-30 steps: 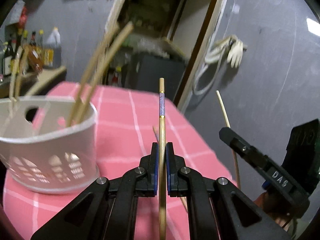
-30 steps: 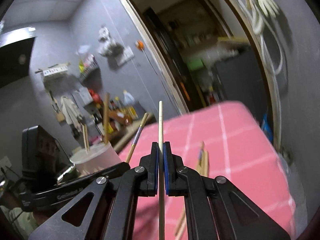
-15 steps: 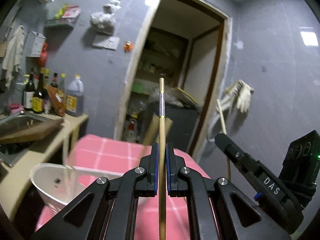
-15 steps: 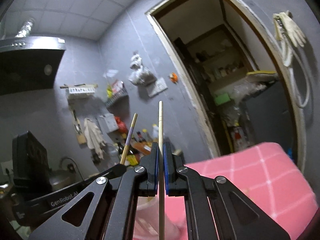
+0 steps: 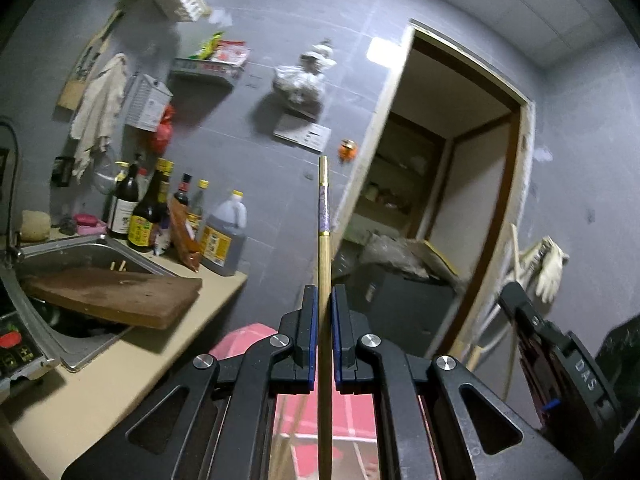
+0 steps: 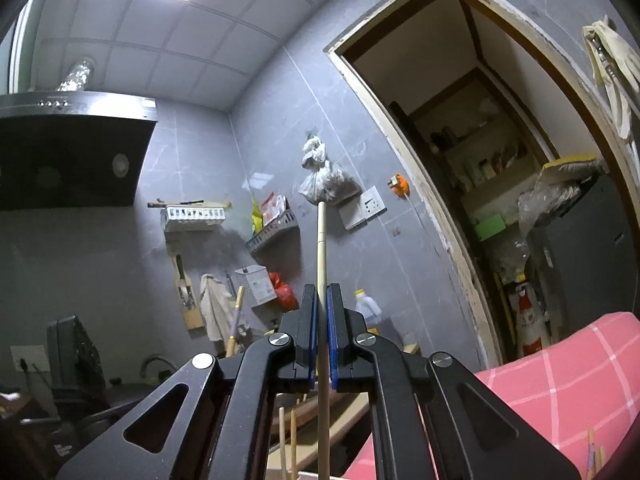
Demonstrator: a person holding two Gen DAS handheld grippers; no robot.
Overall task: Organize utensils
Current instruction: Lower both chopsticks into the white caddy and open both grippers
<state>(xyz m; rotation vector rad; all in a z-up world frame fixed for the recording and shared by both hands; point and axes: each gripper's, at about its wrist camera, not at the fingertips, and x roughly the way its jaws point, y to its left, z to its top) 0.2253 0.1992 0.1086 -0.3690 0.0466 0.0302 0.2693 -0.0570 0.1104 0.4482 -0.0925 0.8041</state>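
Note:
My left gripper [image 5: 324, 300] is shut on a chopstick [image 5: 324, 224] with a purple patterned band, held upright and pointing at the wall. My right gripper [image 6: 321, 300] is shut on a plain pale chopstick [image 6: 321, 240], also upright. The right gripper [image 5: 560, 356] shows at the right edge of the left wrist view, with its chopstick [image 5: 515, 240] above it. The left gripper's chopstick [image 6: 237, 316] shows at the left of the right wrist view. Two chopstick tips [image 6: 287, 440] stick up below the right gripper; the basket is hidden.
The pink checked table [image 6: 560, 392] lies low at the right, and a corner of it shows in the left wrist view [image 5: 244, 338]. A counter [image 5: 120, 368] holds a sink [image 5: 72, 256], a wooden board [image 5: 116, 292] and several bottles [image 5: 160, 216]. An open doorway [image 5: 440, 200] is ahead.
Both grippers have tilted upward, each keeping its chopstick. The white basket and most of the pink table have dropped out of view; the walls and ceiling now fill the frames.

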